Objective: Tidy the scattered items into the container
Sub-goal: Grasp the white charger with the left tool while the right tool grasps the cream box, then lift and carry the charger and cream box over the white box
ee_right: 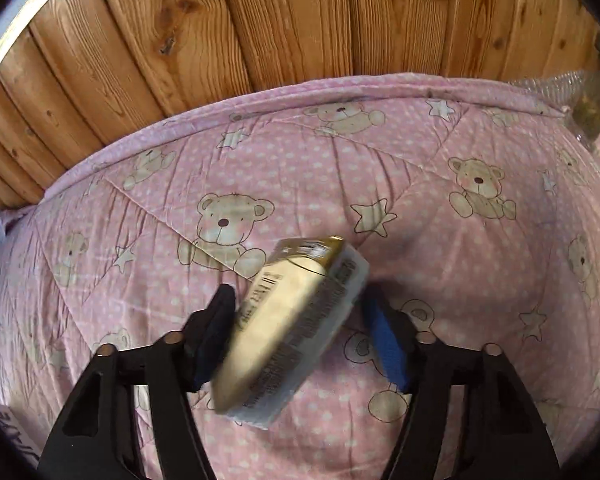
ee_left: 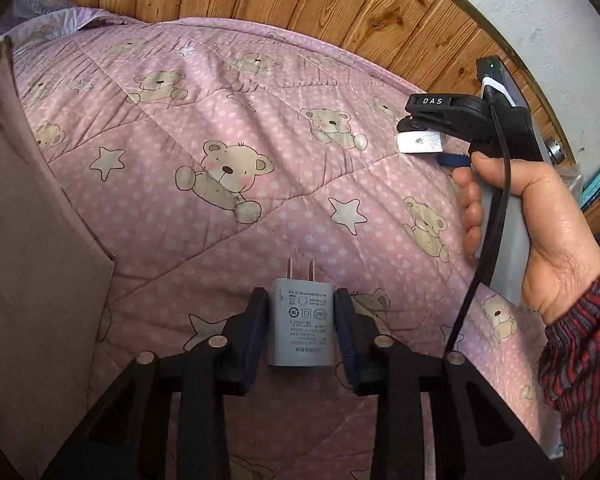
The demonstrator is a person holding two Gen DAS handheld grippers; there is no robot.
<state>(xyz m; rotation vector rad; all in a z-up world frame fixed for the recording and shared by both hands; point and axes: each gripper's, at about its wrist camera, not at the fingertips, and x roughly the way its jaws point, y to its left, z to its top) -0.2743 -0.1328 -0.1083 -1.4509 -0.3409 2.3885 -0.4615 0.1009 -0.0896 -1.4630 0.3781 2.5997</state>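
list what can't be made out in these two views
- Left wrist view: the cardboard box is cut off by the left edge, so its inside is hidden.
- Left wrist view: print on the charger is too small to read.
- Right wrist view: the gold and white pack is motion-blurred; whether the right gripper pads touch it can't be told.

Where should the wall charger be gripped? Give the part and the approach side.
Take the wall charger by its flat, parallel side faces, coming from the end opposite the prongs, as the left gripper does.
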